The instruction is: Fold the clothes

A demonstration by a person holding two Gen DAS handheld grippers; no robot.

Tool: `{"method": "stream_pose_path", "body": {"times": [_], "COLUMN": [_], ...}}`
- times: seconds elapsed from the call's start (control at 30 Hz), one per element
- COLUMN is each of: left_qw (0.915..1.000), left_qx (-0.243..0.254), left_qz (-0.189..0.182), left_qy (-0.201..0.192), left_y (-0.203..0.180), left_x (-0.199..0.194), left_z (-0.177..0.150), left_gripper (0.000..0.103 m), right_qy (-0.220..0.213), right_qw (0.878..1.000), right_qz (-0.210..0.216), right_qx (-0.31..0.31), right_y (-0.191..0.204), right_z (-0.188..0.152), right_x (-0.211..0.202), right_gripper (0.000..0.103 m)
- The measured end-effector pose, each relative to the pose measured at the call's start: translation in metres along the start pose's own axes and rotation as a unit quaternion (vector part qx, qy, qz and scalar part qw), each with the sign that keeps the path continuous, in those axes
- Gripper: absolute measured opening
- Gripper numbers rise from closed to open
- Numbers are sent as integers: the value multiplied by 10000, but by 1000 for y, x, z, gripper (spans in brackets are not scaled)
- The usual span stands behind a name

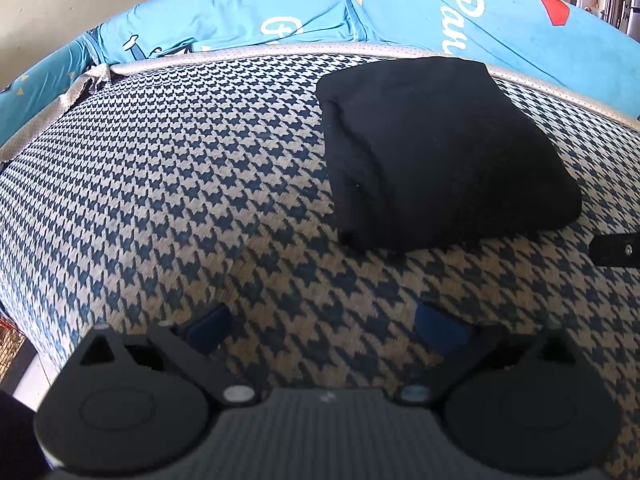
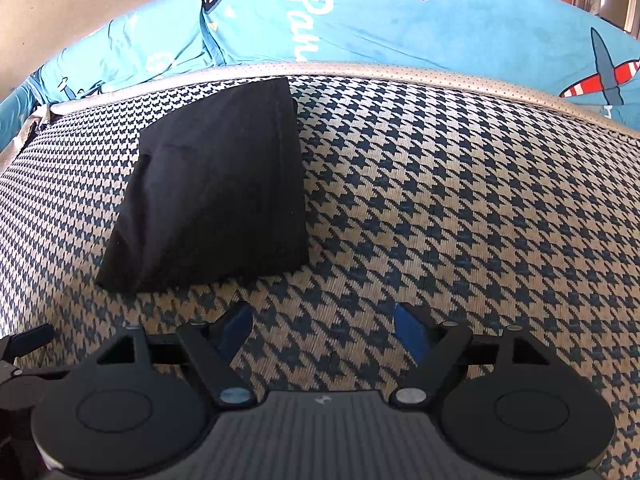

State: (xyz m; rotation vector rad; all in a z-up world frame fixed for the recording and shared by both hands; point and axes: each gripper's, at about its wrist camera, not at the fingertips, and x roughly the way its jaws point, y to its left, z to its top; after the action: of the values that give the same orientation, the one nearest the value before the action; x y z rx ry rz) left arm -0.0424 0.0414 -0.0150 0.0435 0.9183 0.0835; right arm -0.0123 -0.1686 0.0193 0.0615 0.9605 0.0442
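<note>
A black garment [image 1: 444, 152], folded into a soft thick rectangle, is lying on the woven houndstooth cushion [image 1: 180, 184], ahead of both claws. The left claw [image 1: 326, 328] and right claw [image 2: 323, 330] are hovering wide open, gripping nothing, blue pads [image 2: 410, 330] showing.

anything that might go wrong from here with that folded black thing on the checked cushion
1. Both tools are open and off the cloth: the left tool and right tool hold nothing, so a careless regrasp of the black folded garment may undo its layers.
2. The garment lies near the back edge of the houndstooth cushion, close to the blue cover; a push could slide it against that.
</note>
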Motion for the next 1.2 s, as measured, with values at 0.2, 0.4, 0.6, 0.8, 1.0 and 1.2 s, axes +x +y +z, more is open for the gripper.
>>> {"method": "stream_pose_path", "body": {"times": [0.2,0.4,0.6,0.8,1.0,1.2], "left_qw": [10000,10000,9999,9998,9998,9998], "left_qx": [-1,-49,-54,-131,-117,-103], "left_qz": [41,36,57,14,58,128], "left_qy": [15,69,100,166,139,94], "left_y": [1,2,0,-1,-6,-12], "left_x": [-5,-11,-17,-24,-31,-39], "left_z": [-3,-9,-13,-19,-20,-21], "left_gripper": [103,103,103,103,103,103], "right_qy": [-52,-49,-124,-154,-263,-354], "right_qw": [9998,9997,9993,9989,9980,9977], "right_qz": [-86,-107,-20,66,126,95], "right_qx": [-143,-232,-358,-439,-568,-576], "right_y": [4,6,9,10,10,7], "right_z": [-7,-14,-20,-25,-27,-29], "right_x": [-6,-11,-18,-22,-27,-30], "right_gripper": [79,79,79,79,79,79]}}
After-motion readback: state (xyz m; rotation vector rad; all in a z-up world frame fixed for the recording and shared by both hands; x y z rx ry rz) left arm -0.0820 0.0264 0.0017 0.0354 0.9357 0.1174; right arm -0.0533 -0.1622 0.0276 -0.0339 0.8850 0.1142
